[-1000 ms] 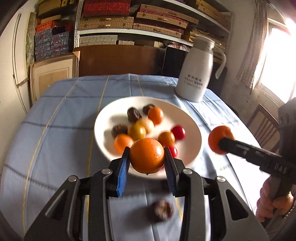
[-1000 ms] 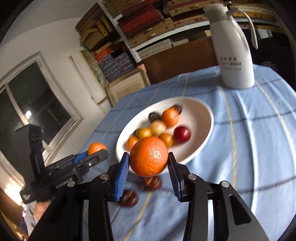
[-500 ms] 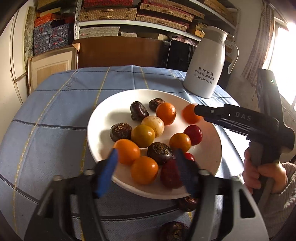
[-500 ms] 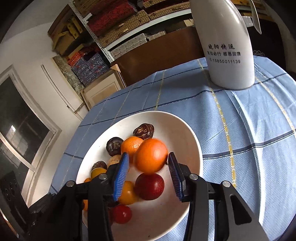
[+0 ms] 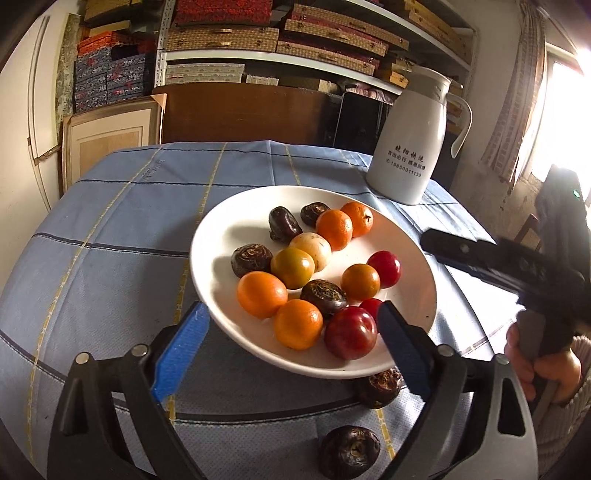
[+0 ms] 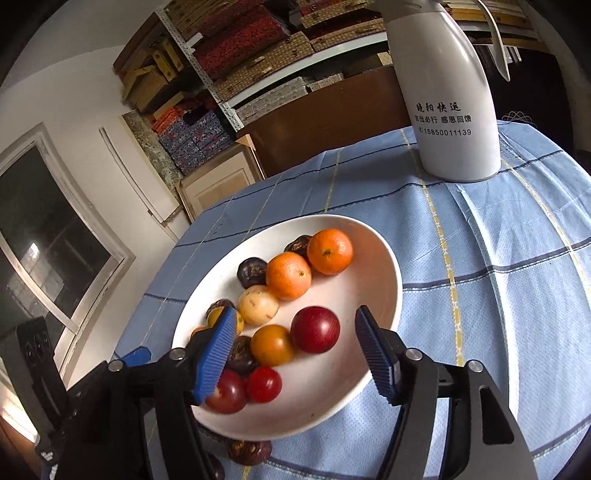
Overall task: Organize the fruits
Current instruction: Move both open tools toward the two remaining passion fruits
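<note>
A white plate [image 5: 229,236] [image 6: 384,266] on the blue checked tablecloth holds several oranges, red and yellow tomatoes and dark brown chestnut-like fruits. My left gripper [image 5: 291,347] is open and empty over the plate's near edge, by an orange [image 5: 297,324] and a dark red fruit [image 5: 350,332]. My right gripper [image 6: 295,354] is open and empty over the plate's right half; it shows in the left wrist view [image 5: 480,254] beyond the rim. An orange [image 6: 330,251] lies at the plate's far side. Two dark fruits [image 5: 378,386] [image 5: 349,450] lie on the cloth before the plate.
A tall white thermos jug [image 5: 410,136] [image 6: 447,92] stands on the table behind the plate to the right. Shelves of boxes [image 5: 258,33] and a wooden board stand behind the table. A window is at the right.
Both grippers opened and let their oranges go onto the plate; the left one near the front, the right one at the far side. The right gripper has pulled back toward the plate's right rim.
</note>
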Tool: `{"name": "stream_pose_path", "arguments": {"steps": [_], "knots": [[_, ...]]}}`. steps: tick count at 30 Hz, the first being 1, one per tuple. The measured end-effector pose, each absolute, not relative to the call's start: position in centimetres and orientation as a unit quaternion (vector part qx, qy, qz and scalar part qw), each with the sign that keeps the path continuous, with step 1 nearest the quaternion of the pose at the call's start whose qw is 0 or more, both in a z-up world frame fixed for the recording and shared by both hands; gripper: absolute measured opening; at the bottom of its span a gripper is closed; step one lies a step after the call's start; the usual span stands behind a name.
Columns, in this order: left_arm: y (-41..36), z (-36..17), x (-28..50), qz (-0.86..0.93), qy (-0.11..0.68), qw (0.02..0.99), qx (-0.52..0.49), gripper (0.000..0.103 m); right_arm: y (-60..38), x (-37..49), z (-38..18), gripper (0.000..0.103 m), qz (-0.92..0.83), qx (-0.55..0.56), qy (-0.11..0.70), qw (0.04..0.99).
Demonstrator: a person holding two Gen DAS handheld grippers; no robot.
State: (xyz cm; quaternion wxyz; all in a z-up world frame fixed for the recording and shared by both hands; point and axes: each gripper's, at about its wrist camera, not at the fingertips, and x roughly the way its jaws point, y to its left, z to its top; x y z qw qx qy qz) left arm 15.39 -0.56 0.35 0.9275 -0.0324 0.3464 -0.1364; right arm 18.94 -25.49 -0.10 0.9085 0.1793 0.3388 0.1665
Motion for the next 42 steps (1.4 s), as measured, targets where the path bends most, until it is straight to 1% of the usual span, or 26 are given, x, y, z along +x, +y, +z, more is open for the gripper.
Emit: {"name": "stream_pose_path", "arguments": {"steps": [3,6,10,12,14,16,19,24,30,38,42], "knots": [[-0.5,0.3,15.0,-0.133,0.343,0.929,-0.028,0.096,-25.2,17.5,-0.2,0.073,0.174,0.171,0.336,0.91],[-0.7,0.3,14.1,-0.126,0.334,0.934,-0.012,0.098,-24.9,15.4,-0.1,0.079,0.181,0.159,0.329,0.913],[-1.2,-0.1,12.8,-0.121,0.331,0.936,0.02,0.098,-24.6,13.3,0.2,0.087,0.184,0.142,0.318,0.919],[-1.5,-0.7,11.9,-0.115,0.34,0.932,0.043,0.098,-24.9,12.5,0.2,0.089,0.182,0.143,0.312,0.921],[-1.6,-1.3,10.8,-0.118,0.346,0.929,0.059,0.098,-25.4,12.1,0.2,0.09,0.179,0.151,0.31,0.922],[-1.7,-2.1,9.8,-0.128,0.357,0.923,0.07,0.098,-26.3,11.6,0.2,0.094,0.174,0.171,0.306,0.92],[-2.4,-3.2,8.8,-0.137,0.375,0.912,0.09,0.098,-27.3,11.2,-0.1,0.098,0.17,0.2,0.303,0.916],[-3.5,-3.6,8.1,-0.123,0.371,0.912,0.127,0.098,-27.1,10.5,-0.9,0.098,0.179,0.205,0.322,0.907],[-4.0,-4.2,8.6,-0.134,0.393,0.901,0.123,0.098,-26.3,10.1,-1.1,0.098,0.167,0.181,0.328,0.912],[-4.5,-5.2,9.2,-0.146,0.422,0.887,0.121,0.098,-26.7,10.6,-1.7,0.098,0.152,0.19,0.345,0.906],[-3.5,-5.6,10.1,-0.134,0.441,0.882,0.095,0.098,-26.6,10.9,-2.0,0.098,0.145,0.186,0.354,0.905]]}}
